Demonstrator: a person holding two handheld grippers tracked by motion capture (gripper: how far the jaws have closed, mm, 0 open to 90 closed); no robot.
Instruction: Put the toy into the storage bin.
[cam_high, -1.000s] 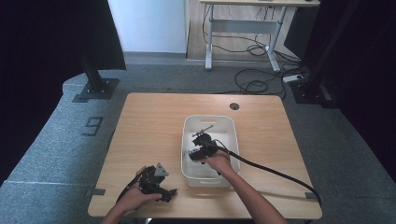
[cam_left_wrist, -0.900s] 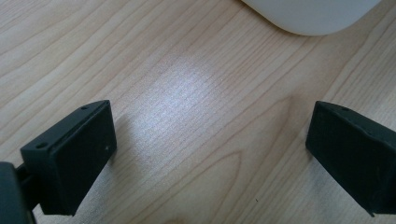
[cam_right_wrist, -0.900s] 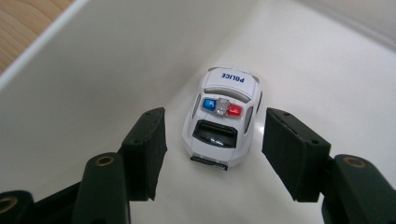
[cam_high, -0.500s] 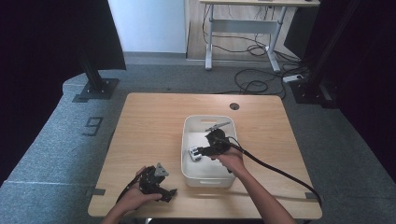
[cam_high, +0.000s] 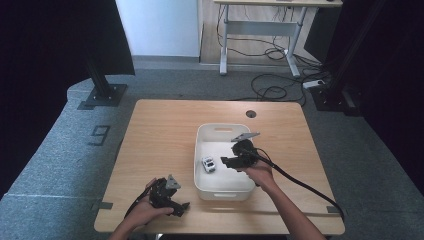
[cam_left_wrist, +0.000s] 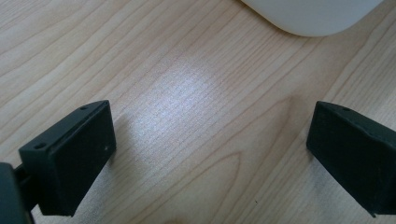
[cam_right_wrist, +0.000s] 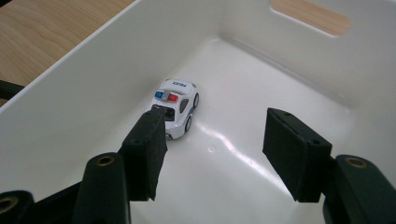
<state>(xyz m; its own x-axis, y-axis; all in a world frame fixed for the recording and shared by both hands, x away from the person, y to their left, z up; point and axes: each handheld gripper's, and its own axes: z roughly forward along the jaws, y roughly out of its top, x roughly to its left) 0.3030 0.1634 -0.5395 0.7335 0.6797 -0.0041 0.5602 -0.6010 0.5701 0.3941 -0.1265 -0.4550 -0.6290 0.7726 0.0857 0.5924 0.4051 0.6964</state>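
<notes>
A small white toy police car lies on the floor of a white plastic bin in the middle of the table. My right gripper hovers inside the bin, open and empty, with the car just beyond its left jaw. At the table's near left corner my left gripper rests low over bare wood, jaws wide apart with nothing between them. A rounded corner of the bin shows ahead of it.
The wooden table has a round cable hole at the back right. A black cable trails from the right gripper across the table's near right. Beyond the table stand a desk frame and floor cables.
The right gripper has drawn back to the right inside the bin and the toy car now lies free on the bin floor. The left gripper has stayed put.
</notes>
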